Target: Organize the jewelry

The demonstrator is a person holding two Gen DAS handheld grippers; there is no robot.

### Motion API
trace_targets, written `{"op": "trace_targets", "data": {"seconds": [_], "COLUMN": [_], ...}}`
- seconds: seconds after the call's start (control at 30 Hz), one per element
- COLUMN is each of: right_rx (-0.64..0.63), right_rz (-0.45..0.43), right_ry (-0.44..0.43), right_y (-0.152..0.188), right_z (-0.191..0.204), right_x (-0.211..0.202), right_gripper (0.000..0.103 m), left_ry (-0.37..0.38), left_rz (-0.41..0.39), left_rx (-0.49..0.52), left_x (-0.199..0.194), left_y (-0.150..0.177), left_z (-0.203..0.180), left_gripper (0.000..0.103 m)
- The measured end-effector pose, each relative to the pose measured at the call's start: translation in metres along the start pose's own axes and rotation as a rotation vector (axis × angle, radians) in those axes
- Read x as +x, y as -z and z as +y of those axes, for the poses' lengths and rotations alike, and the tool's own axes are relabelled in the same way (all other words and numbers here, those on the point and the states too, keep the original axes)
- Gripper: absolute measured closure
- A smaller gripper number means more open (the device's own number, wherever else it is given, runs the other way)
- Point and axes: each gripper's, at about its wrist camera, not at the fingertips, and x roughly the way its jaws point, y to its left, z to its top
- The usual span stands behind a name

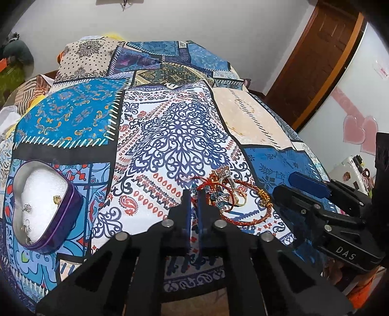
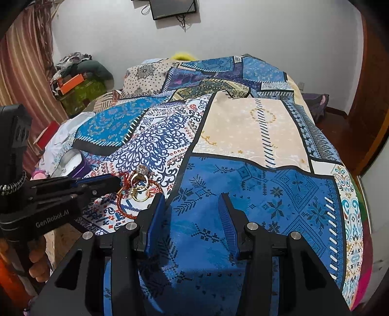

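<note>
The left gripper (image 1: 193,194) is nearer: its fingers, nearly clenched with only a narrow gap, sit at the pile of jewelry (image 1: 227,194) on the bed (image 1: 170,126), which spreads toward 1 o'clock from the tips. Whether they pinch a strand cannot be told. The heart-shaped tin (image 1: 43,206) waits at 9 o'clock, unobstructed. The right gripper (image 2: 192,197) hovers released; the pile lies at its 10 o'clock.

The left gripper (image 1: 193,194) has its jaws nearly together at the jewelry pile (image 1: 226,192), but whether they pinch a strand is hidden. Small pieces in the tin (image 1: 60,218) are too tiny to identify. The wall screen (image 2: 173,8) is cut off above.
</note>
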Motion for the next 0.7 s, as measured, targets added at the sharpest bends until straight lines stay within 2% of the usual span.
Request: {"op": "trace_targets", "data": {"seconds": [0.2, 0.57, 0.7], "right_rx": [-0.007, -0.066, -0.086], "right_rz": [-0.01, -0.035, -0.016], "right_ry": [0.0, -0.024, -0.034], "right_y": [-0.005, -0.024, -0.031], "right_z": [0.004, 0.031, 0.039], "right_x": [-0.002, 0.009, 0.022], "right_gripper": [0.061, 0.061, 0.061], "left_ry": [0.007, -0.017, -0.029], "left_rz": [-0.04, -0.2, -0.194], "left_rx": [-0.004, 0.033, 0.047], "left_x": [-0.013, -0.068, -0.07], "left_y": [-0.004, -0.018, -0.018], "left_z": [0.005, 0.011, 0.017], "left_gripper": [0.103, 0.103, 0.103]}}
